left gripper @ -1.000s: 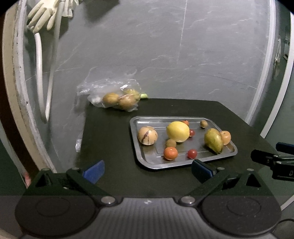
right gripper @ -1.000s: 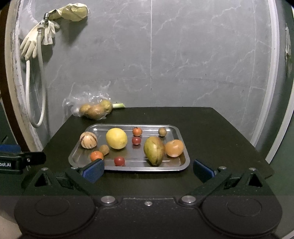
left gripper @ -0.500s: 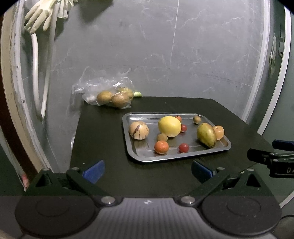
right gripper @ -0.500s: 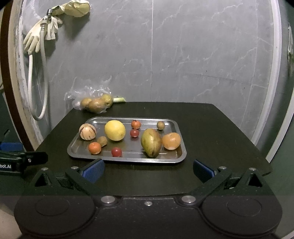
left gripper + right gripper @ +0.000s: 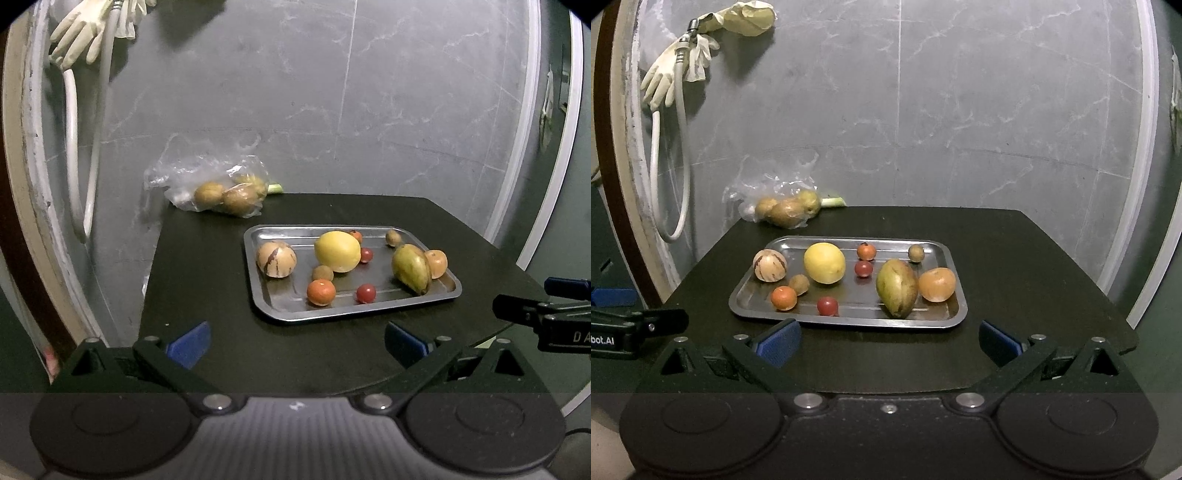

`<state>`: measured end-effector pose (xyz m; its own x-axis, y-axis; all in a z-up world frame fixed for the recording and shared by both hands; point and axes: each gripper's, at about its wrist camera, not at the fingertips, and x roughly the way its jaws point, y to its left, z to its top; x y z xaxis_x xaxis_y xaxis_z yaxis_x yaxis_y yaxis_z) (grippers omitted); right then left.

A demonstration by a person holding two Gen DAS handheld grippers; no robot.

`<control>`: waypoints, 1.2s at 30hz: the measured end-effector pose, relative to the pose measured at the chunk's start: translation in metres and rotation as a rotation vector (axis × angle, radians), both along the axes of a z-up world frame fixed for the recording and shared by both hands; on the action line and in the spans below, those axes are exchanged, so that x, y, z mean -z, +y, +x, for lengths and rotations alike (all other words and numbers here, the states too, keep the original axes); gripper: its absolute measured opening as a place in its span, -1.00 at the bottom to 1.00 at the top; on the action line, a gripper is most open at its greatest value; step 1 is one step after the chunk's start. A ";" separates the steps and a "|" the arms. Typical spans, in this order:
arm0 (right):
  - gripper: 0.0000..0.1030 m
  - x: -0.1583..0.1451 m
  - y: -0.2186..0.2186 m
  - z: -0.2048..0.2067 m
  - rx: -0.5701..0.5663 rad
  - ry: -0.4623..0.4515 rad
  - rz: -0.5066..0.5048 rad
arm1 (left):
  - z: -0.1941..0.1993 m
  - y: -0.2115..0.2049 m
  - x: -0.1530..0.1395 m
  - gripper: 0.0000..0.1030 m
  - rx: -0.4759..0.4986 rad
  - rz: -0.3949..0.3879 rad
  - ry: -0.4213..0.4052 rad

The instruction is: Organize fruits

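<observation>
Both cams backed off, tray looks farther | table (image 5: 1015,258): tray (image 5: 849,320) left of centre, all loose fruit inside: mango (image 5: 897,288), lemon (image 5: 824,263), tomato (image 5: 827,306) | bag (image 5: 218,188) back-left corner | left gripper (image 5: 295,338), right gripper (image 5: 888,338): jaws wide, empty, short of front edge, likely staging.

In the left wrist view the tray (image 5: 284,314) now sits a little higher and more toward the centre of the frame than one second ago, and the plastic bag (image 5: 207,184) (with its fruits) also stands higher and further right. In the right wrist view the tray (image 5: 846,320) appears higher and smaller, with more of the desk (image 5: 1034,266) visible below it.
</observation>
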<state>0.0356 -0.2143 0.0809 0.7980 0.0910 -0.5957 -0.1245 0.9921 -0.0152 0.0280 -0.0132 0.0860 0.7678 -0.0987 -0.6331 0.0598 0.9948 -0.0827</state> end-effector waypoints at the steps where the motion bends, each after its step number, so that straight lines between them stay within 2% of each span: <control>1: 0.99 -0.001 0.000 0.000 0.000 -0.001 0.000 | 0.000 0.000 0.000 0.99 0.000 0.000 -0.002; 36: 0.99 -0.002 0.002 0.000 0.000 0.000 -0.002 | 0.001 0.006 0.000 0.99 0.003 -0.005 -0.003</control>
<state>0.0358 -0.2123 0.0828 0.7979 0.0897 -0.5960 -0.1246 0.9921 -0.0174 0.0291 -0.0071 0.0862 0.7691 -0.1037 -0.6306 0.0626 0.9942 -0.0872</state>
